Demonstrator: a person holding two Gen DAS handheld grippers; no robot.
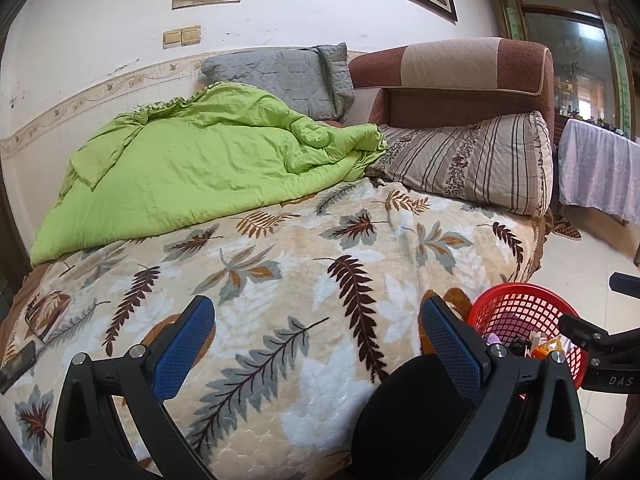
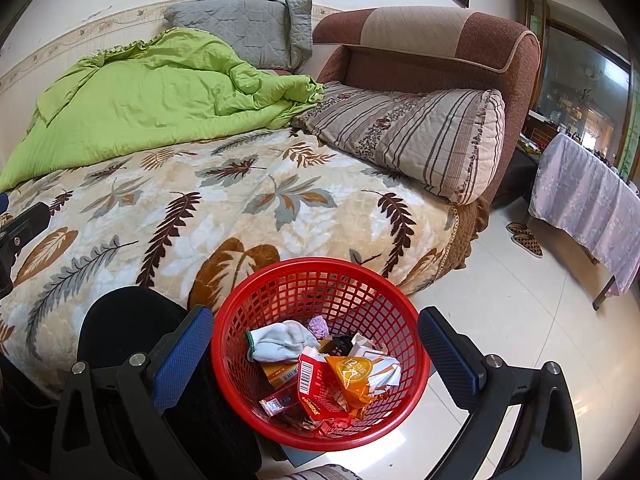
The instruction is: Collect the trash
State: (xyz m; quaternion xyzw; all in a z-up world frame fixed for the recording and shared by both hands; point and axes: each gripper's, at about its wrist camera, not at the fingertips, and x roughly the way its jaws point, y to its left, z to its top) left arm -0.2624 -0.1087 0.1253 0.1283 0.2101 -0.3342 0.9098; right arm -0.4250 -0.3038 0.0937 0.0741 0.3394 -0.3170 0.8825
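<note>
A round red plastic mesh basket [image 2: 320, 344] sits on the pale tiled floor [image 2: 520, 320] at six o'clock of the leaf-patterned bed [image 2: 240, 200], holding crumpled wrappers [image 2: 344, 384] and a white sock [image 2: 280, 344]. The right hand-held gripper [image 2: 316, 356] hovers released above it; the left hand-held gripper [image 1: 316, 344] is spread, empty, over the bed.

Red mesh basket [image 2: 320, 280], lime-green quilt [image 1: 192, 160], cream blanket [image 1: 280, 280] with brown and grey leaves, striped floral pillow [image 2: 420, 136], grey quilted pillow [image 1: 280, 76], blue-padded black tongs [image 1: 320, 344].
</note>
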